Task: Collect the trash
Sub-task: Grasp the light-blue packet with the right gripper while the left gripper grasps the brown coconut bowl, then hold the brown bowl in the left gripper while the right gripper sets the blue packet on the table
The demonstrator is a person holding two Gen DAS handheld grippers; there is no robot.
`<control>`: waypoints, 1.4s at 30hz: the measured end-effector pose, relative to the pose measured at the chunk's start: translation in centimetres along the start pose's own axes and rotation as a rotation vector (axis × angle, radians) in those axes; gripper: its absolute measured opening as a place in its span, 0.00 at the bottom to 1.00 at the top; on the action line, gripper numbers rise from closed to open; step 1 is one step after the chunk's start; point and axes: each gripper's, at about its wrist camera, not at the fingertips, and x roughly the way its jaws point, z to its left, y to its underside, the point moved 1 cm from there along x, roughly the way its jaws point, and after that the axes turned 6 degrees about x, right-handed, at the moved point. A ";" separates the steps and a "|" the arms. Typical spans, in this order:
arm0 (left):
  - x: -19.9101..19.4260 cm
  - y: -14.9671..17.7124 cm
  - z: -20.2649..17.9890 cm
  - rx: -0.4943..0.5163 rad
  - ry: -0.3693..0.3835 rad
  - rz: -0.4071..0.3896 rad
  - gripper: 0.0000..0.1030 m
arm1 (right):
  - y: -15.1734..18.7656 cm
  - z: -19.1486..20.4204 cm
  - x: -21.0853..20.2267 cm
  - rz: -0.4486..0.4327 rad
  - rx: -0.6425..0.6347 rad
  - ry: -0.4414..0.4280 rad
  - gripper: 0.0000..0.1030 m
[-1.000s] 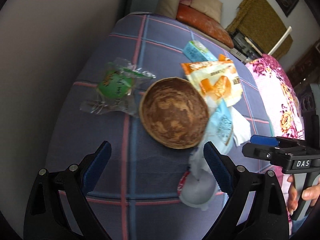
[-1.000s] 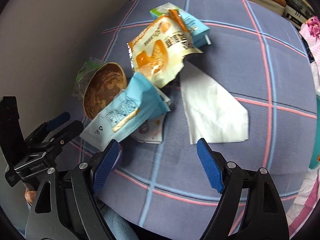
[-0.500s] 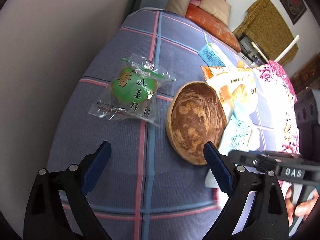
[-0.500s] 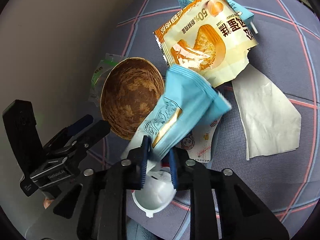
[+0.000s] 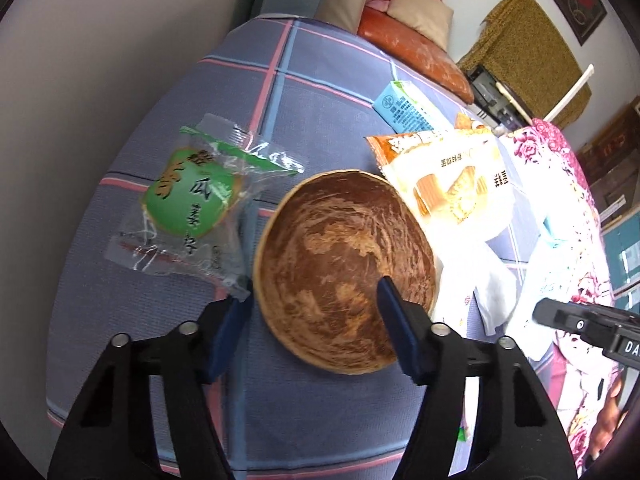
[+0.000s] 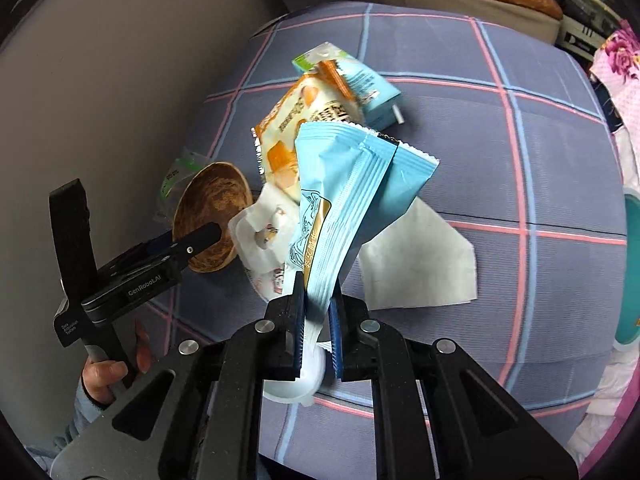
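Black left gripper (image 5: 314, 304) tilts down at the wooden bowl (image 5: 346, 270), jaws closing around its near rim, one pad outside, one inside, not clearly pressing yet. Bowl looks empty and sits on a plaid blue cloth (image 5: 320, 100), with a green snack wrapper (image 5: 192, 204) just beside it.

Right wrist view: right gripper (image 6: 318, 300) is clamped on a light blue wrapper (image 6: 348, 196), lifted clear of the cloth, a white tissue (image 6: 420, 264) lying flat beneath. Orange wrapper (image 6: 288, 128) and a carton (image 6: 364, 84) lie behind.

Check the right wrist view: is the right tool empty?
No, the right tool is shut on the light blue wrapper, which stands up from between its blue pads.
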 end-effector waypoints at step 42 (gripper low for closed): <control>-6.8 -1.6 -18.8 0.344 -0.227 -0.208 0.06 | 2.3 -16.7 -9.1 -0.216 0.187 -0.046 0.10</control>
